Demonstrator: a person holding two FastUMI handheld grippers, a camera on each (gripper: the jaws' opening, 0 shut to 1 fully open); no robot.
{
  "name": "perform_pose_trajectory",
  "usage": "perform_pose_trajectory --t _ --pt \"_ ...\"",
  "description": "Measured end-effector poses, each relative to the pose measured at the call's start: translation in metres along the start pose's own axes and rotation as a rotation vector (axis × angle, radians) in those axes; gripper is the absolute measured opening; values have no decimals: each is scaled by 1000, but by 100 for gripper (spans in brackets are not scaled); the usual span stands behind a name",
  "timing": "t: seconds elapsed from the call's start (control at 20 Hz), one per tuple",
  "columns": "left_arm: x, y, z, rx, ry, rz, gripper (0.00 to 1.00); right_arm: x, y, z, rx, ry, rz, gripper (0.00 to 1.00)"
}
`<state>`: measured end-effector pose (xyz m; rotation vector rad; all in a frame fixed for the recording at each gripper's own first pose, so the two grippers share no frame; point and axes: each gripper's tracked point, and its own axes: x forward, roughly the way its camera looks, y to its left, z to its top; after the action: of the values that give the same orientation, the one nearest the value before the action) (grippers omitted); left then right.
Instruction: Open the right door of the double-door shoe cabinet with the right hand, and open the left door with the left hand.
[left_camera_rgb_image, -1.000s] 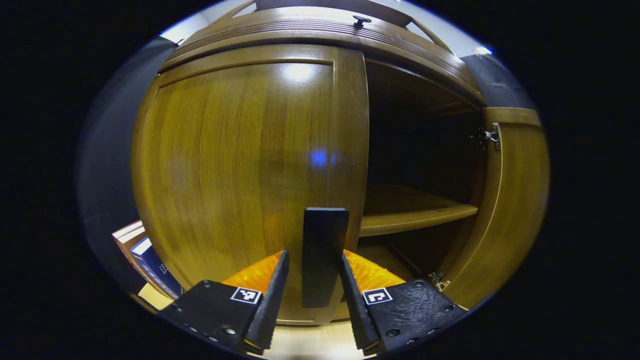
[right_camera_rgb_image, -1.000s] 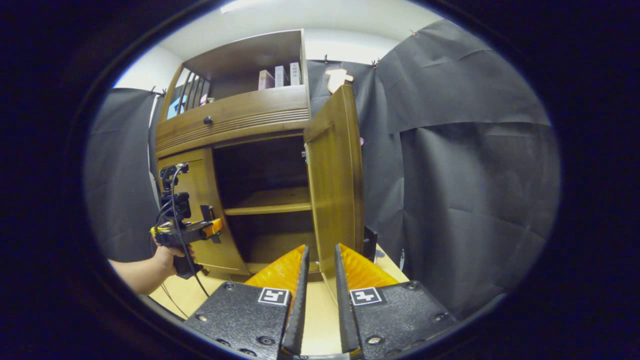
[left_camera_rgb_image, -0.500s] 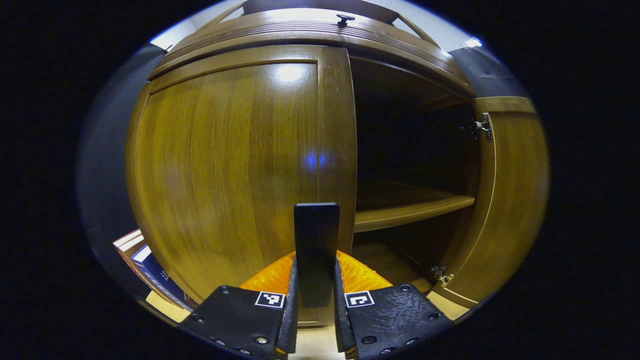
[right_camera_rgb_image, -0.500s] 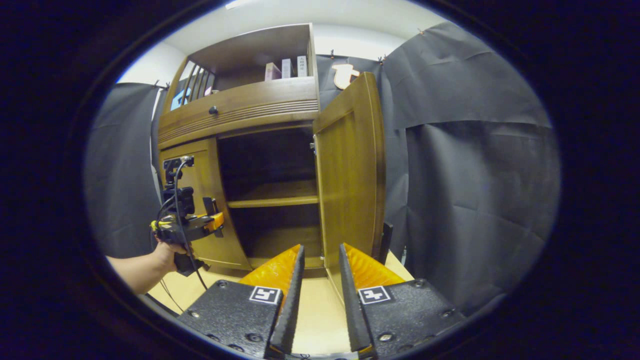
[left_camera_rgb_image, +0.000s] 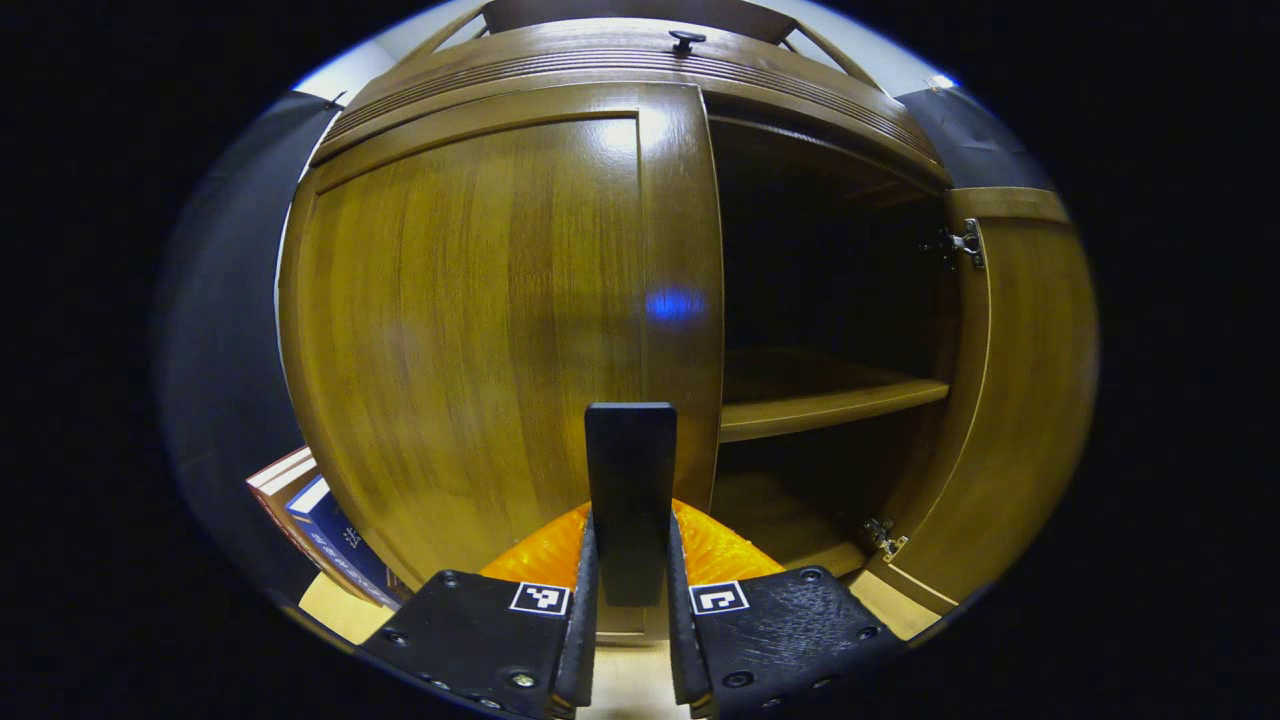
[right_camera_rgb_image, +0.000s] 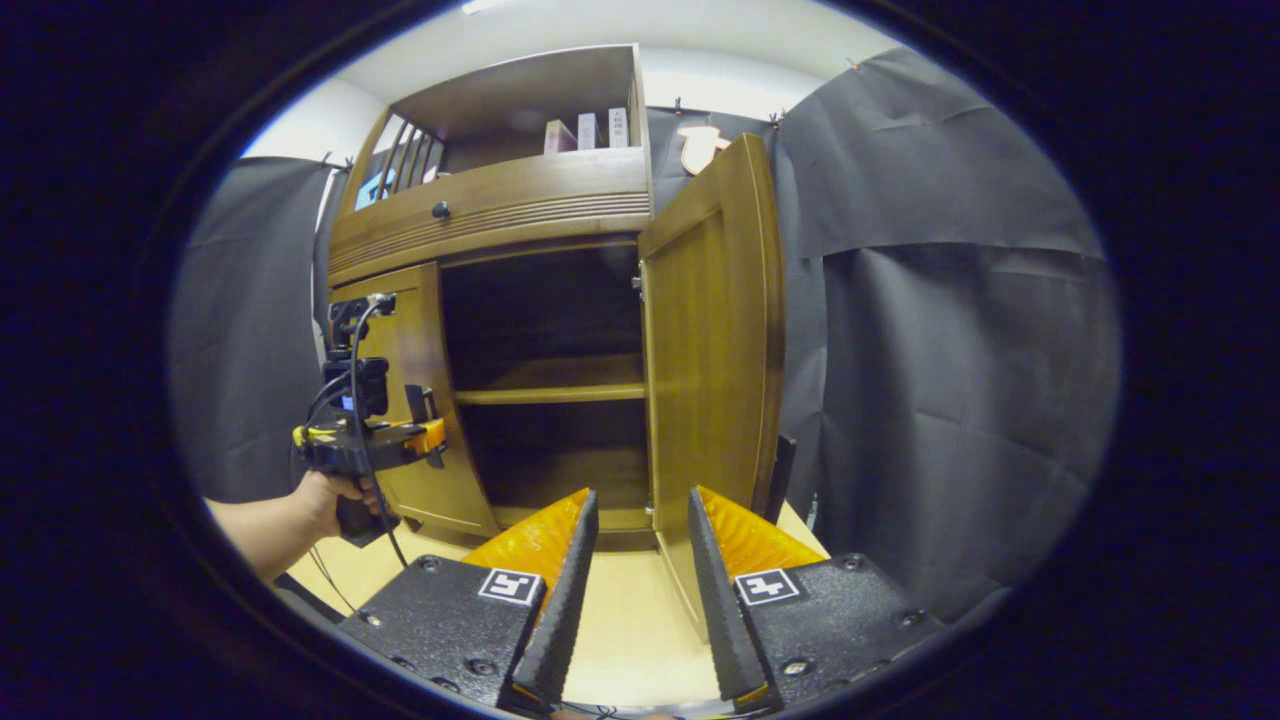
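The wooden shoe cabinet's left door (left_camera_rgb_image: 480, 320) stands closed or nearly so. A dark upright handle (left_camera_rgb_image: 630, 470) sits near its free edge, and my left gripper (left_camera_rgb_image: 630, 520) is shut on it. In the right gripper view the same left gripper (right_camera_rgb_image: 425, 440) is held by a hand (right_camera_rgb_image: 330, 500) against the left door (right_camera_rgb_image: 410, 380). The right door (right_camera_rgb_image: 715, 340) is swung wide open, its handle (right_camera_rgb_image: 783, 478) on the far side. My right gripper (right_camera_rgb_image: 640, 495) is open just in front of that door's lower edge, holding nothing. Inside, a shelf (left_camera_rgb_image: 830, 405) shows.
A drawer with a small knob (left_camera_rgb_image: 686, 40) runs above the doors. Boxes (right_camera_rgb_image: 590, 130) stand on the top shelf. Books (left_camera_rgb_image: 320, 510) lean beside the cabinet at lower left. Black cloth (right_camera_rgb_image: 950, 380) hangs right of the open door. The floor (right_camera_rgb_image: 630, 640) is light wood.
My left gripper closed on the left door's handle. My right gripper spread its fingers and drew back from the right door's edge, and that door stands a little wider.
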<state>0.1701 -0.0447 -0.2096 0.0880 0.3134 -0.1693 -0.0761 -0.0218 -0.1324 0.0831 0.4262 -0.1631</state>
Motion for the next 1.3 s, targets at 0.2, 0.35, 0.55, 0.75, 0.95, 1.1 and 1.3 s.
perform_pose_trajectory --t 0.2,0.35,0.55,0.75,0.95,1.1,1.3 --pt "-23 4 -5 -18 4 20 29 8 7 -4 5 15 46 57" --pt "-41 8 -8 -20 4 36 38 15 17 -5 -2 25 84 57" --pt "-62 15 -12 -14 -1 40 38 25 33 -4 -25 33 146 57" --pt "-81 22 -16 -29 3 58 21 35 49 -7 -44 40 197 60" --pt "-103 34 -19 -44 2 92 29 47 64 -10 -51 52 243 57" --pt "-119 44 -22 -26 2 103 29 58 77 -10 -54 60 277 60" --pt "-141 60 -25 -16 3 135 29 66 93 -13 -56 69 305 60"
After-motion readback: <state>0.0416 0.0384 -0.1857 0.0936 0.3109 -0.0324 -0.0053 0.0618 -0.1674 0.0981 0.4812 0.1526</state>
